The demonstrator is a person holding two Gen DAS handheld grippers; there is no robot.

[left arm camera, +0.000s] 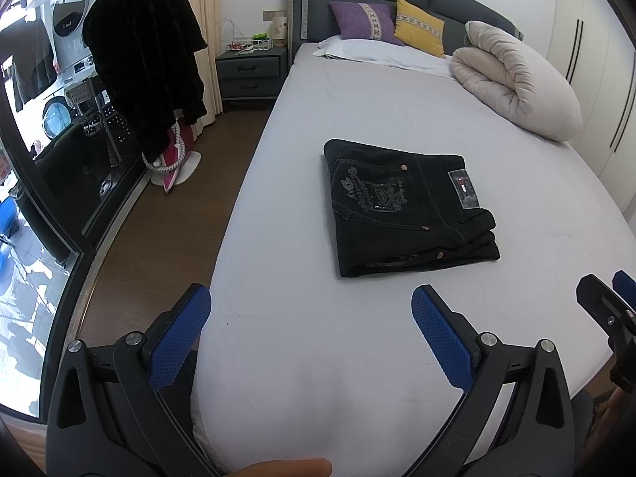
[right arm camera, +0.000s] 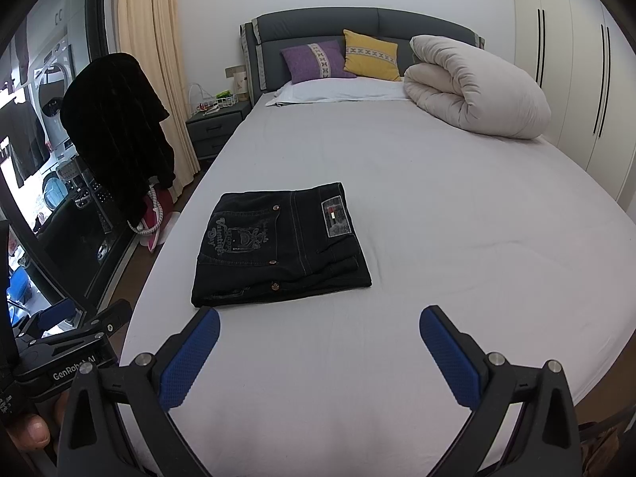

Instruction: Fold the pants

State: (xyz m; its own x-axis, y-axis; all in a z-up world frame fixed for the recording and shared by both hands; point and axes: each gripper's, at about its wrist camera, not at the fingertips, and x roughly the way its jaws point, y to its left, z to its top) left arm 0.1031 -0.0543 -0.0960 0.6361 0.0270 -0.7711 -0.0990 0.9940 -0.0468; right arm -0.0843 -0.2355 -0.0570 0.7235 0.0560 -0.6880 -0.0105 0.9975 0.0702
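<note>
Both tongs gape wide and hold nothing: the left gripper [left arm camera: 310, 302] and right gripper [right arm camera: 320, 324] hover over the bed's [right arm camera: 457, 206] near end. Folded black pants [right arm camera: 280, 244] lie mid-bed, just ahead of both, touching neither.

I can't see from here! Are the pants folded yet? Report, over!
Left gripper and right gripper open, empty, short of the pants. Black pants folded in a neat stack on bed. Nothing in the way.
</note>
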